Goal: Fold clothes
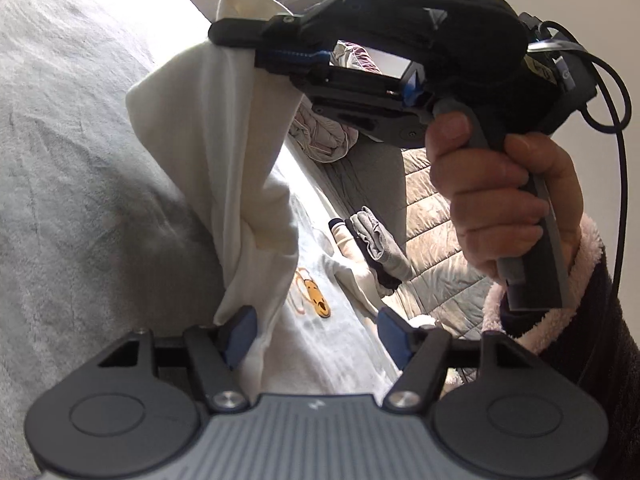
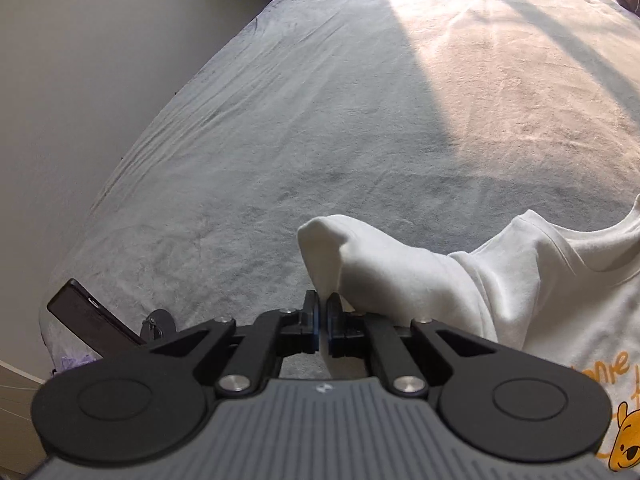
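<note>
Though the right gripper (image 2: 322,312) is pressed together on a sleeve of the white shirt (image 2: 540,280) and holds it lifted off the bed (image 2: 280,120), no fold looks finished: the shirt body lies rumpled on the bed with its yellow print (image 1: 312,294) showing. The left gripper (image 1: 316,330) stands spread, shirt cloth lying between its fingers but not pinched, so both sleeves and the body fold appear still to do. Farther off, small folded garments (image 1: 372,248) sit by a quilt (image 1: 432,216), with a loose clothes heap (image 1: 320,136) beyond; no container is in view.
</note>
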{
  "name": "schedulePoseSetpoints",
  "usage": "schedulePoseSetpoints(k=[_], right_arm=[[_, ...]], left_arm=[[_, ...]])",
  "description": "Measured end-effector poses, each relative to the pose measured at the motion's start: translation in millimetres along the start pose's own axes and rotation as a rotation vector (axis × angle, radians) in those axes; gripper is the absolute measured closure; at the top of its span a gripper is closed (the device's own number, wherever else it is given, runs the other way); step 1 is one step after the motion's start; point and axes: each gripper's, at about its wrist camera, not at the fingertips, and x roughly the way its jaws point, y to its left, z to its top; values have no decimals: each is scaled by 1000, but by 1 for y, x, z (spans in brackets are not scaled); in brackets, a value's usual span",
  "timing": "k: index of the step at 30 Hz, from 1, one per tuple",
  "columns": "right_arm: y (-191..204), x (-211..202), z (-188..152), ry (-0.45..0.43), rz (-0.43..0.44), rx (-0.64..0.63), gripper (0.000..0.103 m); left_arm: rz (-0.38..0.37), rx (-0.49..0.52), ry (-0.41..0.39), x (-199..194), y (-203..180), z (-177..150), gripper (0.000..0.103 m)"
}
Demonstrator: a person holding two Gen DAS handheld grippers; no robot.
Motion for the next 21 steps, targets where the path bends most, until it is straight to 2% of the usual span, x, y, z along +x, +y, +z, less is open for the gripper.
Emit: schedulePoseSetpoints(k=[7,10,16,18,20,21], right_arm=[[7,-11,31,-108,224,182,99],[5,-10,38,-129,319,253,98],[-24,1,42,-202,540,457,98],[-31,11,43,-176,554,493,95],[-34,17,42,-126,514,470,87],[-36,18,40,-98,490,455,87]], left_arm=[[9,-14,-30,-5,2,1,34],[29,-33,-82,-11,5,2,34],[122,-121,-324,-43,18,12,34],[163,-149,-412,-55,23,12,34],[189,-169,-473,-63,26,11,34],[202,-179,-504,-67,28,11,34]])
